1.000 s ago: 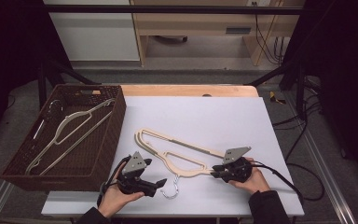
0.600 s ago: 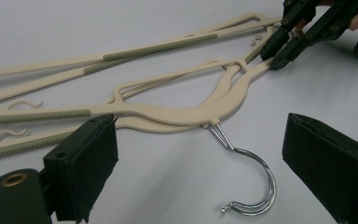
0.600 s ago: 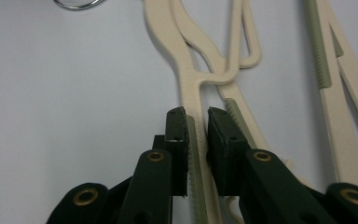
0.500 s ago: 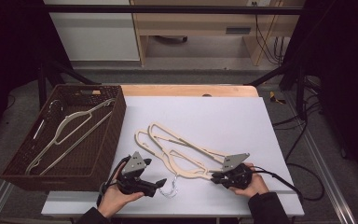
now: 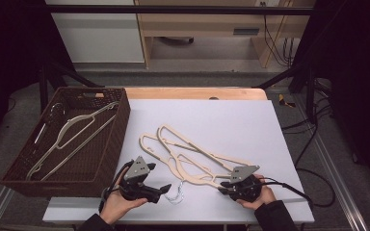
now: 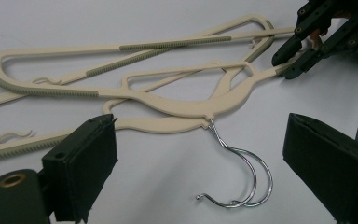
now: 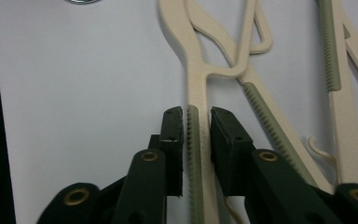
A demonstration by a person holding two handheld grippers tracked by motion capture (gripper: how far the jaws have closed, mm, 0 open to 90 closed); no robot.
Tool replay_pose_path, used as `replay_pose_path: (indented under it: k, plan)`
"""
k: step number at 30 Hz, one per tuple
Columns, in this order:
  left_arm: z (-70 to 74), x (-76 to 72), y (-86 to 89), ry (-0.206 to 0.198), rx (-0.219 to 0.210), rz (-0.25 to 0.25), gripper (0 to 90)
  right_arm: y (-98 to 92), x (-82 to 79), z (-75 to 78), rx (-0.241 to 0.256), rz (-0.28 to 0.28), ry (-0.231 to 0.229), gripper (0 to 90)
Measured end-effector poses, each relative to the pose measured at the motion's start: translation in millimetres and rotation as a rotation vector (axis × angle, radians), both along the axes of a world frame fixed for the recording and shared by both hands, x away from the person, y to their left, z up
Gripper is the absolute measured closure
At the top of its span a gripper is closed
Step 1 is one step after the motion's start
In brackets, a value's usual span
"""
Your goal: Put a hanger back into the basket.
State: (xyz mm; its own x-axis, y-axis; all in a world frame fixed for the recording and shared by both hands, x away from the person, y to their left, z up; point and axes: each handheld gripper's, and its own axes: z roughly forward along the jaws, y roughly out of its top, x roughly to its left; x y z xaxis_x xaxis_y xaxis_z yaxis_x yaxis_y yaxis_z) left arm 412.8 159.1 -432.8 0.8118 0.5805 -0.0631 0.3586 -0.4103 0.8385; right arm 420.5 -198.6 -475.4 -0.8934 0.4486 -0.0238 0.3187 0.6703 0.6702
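Two cream plastic hangers (image 5: pixel 174 169) lie crossed on the white table, their chrome hooks (image 5: pixel 176 196) side by side near the front edge. My right gripper (image 5: pixel 223 187) is shut on the ribbed end of one hanger's arm (image 7: pixel 196 84), a jaw on each side (image 7: pixel 196 116). The second hanger (image 7: pixel 335 70) lies just beyond it. My left gripper (image 5: pixel 163 192) rests wide open beside the hooks. In the left gripper view the two hooks (image 6: pixel 247 179) lie on the table between its spread jaws (image 6: pixel 200 126), touching neither. The right gripper (image 6: pixel 291 58) shows farther off at the hanger's arm tip.
A dark wicker basket (image 5: pixel 111 149) stands at the table's left edge with pale hangers (image 5: pixel 72 132) lying inside. A wooden strip (image 5: pixel 197 92) runs along the table's back. A cable (image 5: pixel 294 188) trails from the right gripper toward the table's right edge.
The two hangers, stacked as one a second ago, have fanned apart; one has swung away while the right gripper shifted slightly toward the front. The left gripper stayed put and open.
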Motion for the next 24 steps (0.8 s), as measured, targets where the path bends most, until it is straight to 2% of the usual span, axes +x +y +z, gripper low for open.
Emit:
replay_pose_path:
  k: [1,6,9,17,24]
  plan:
    - [0.7,0.2,0.7,0.000,-0.001,0.000,9.5,0.0,0.0,-0.3,0.005,0.010,0.003,79.1]
    - [1.8,1.0,2.3,-0.004,-0.005,-0.003,9.3,-0.6,2.6,0.5,0.013,0.015,0.016,79.6]
    - [4.1,1.5,4.1,-0.011,-0.009,-0.006,8.9,-0.4,4.8,2.4,0.036,0.006,0.033,79.7]
    - [11.0,2.3,11.5,-0.024,-0.031,0.003,8.3,-9.0,9.2,19.9,0.183,-0.017,0.093,79.8]
    - [16.8,0.1,16.4,-0.028,-0.049,-0.005,6.0,-11.2,11.6,26.8,0.246,-0.040,0.115,79.8]
